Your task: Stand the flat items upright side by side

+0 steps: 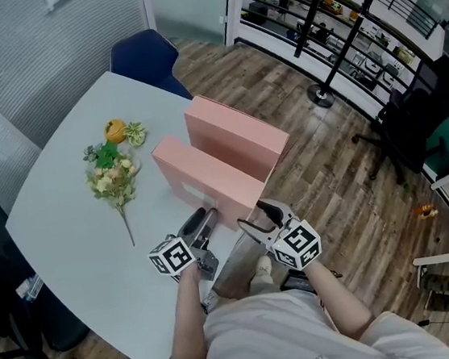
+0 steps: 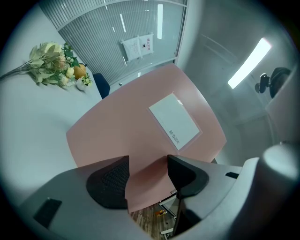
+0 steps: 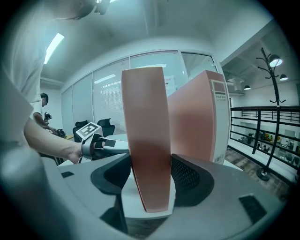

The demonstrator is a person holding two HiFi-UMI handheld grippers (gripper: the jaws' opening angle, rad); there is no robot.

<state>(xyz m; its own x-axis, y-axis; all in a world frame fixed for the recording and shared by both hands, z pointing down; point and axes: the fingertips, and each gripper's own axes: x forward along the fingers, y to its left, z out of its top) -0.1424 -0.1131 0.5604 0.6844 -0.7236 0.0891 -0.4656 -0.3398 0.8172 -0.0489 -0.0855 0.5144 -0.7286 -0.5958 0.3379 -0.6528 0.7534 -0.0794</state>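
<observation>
Between left gripper (image 2: 147, 169) fingers: we are pinching the near pink box (image 1: 208, 181) at its corner.
Between right gripper (image 3: 150, 176) fingers: we are clamping that upright box's end.
Beyond our right fingers: far pink box (image 1: 235, 137) is standing upright, slightly apart, on the white table (image 1: 77, 233).

Head view looks steeply down on the table (image 1: 59, 219); both gripper views sit close against the nearer pink box (image 1: 208, 181).
</observation>
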